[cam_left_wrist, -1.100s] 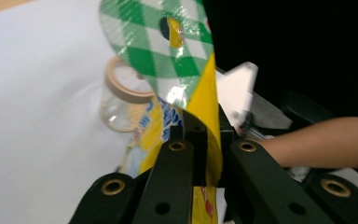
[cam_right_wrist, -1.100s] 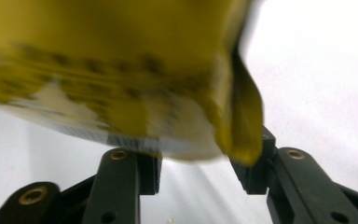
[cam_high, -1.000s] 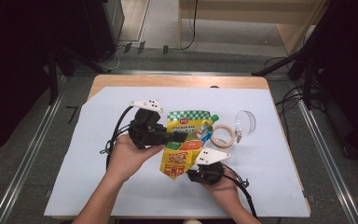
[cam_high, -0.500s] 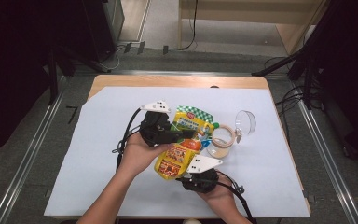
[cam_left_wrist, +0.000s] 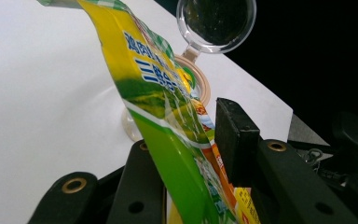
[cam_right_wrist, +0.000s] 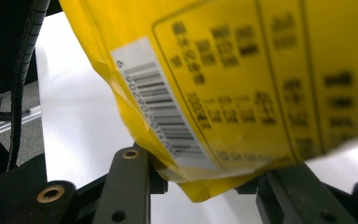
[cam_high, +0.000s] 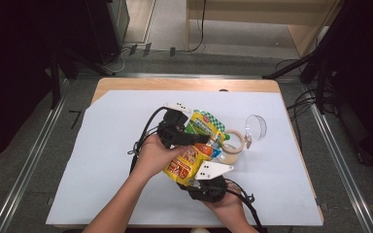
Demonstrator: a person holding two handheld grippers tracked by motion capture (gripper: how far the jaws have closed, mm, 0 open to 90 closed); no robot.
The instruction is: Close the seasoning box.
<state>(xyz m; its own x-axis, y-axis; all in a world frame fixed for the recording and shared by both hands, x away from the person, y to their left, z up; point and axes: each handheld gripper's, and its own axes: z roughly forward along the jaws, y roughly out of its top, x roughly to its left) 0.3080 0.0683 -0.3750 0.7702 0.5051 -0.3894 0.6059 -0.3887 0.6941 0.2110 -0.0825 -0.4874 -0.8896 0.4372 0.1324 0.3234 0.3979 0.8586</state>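
A yellow snack bag (cam_high: 188, 162) is held up off the white table cover (cam_high: 102, 160), slanting from the right gripper (cam_high: 205, 178) near the table's front edge toward the left gripper (cam_high: 190, 138) farther back. In the right gripper view the bag's bottom corner, with its barcode label (cam_right_wrist: 161, 105), sits wedged between the two black jaws — that gripper is clenched on the yellow snack bag. In the left gripper view the bag's upper part, along with a green-and-yellow checked packet (cam_left_wrist: 144, 84) lying against it, passes between the left jaws; these jaws have just been opening, and a small gap shows between the right-hand pad (cam_left_wrist: 235, 135) and the wrapper, so this gripper stands released around the bag rather than pinching it. Just beyond the packets, a roll of tape (cam_high: 233, 144) lies flat on the cover, touching or nearly touching the bag's far edge, and a clear round lid (cam_high: 255, 127) stands just beside the roll — in the left gripper view it rises right behind the roll's rim (cam_left_wrist: 200, 79).
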